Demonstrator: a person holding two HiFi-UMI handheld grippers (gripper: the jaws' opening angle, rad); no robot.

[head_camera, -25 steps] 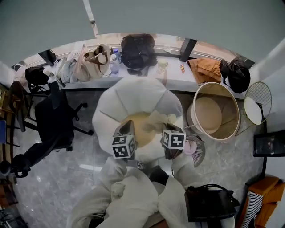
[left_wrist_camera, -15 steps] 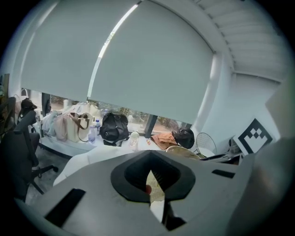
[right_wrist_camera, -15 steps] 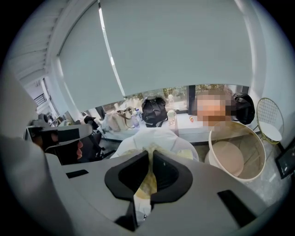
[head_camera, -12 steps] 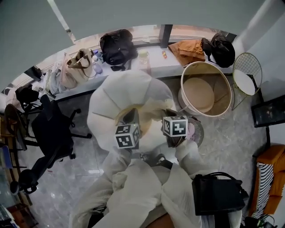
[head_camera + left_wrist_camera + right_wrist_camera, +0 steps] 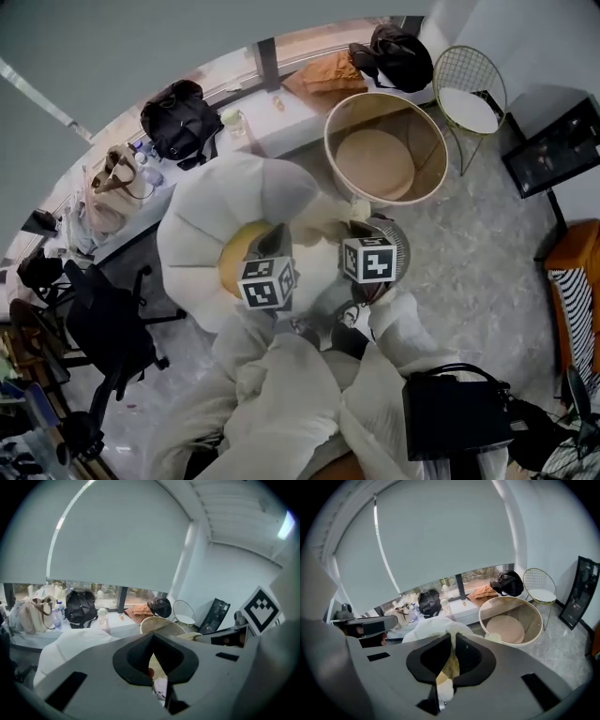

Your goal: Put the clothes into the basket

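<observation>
A pale yellow garment (image 5: pixel 323 217) hangs between both grippers above a white beanbag seat (image 5: pixel 202 225). My left gripper (image 5: pixel 278 232) is shut on one part of it; in the left gripper view the cloth (image 5: pixel 158 667) sits pinched between the jaws of my left gripper (image 5: pixel 152 637). My right gripper (image 5: pixel 361 228) is shut on another part, and in the right gripper view the cloth (image 5: pixel 451 665) runs down between the jaws of my right gripper (image 5: pixel 452 637). The round tan basket (image 5: pixel 427 141) stands empty just beyond the grippers, to the upper right. It also shows in both gripper views as the basket (image 5: pixel 506 629) (image 5: pixel 157 624).
A wire chair with a white seat (image 5: pixel 469 94) stands right of the basket. On the window ledge lie an orange cloth (image 5: pixel 323 75) and black bags (image 5: pixel 183 117). A black office chair (image 5: pixel 103 319) is at left. A black handbag (image 5: pixel 450 417) lies by my legs.
Both grippers have carried the garment off the beanbag toward the basket. The view has swung right, so the basket now lies close ahead of the grippers.
</observation>
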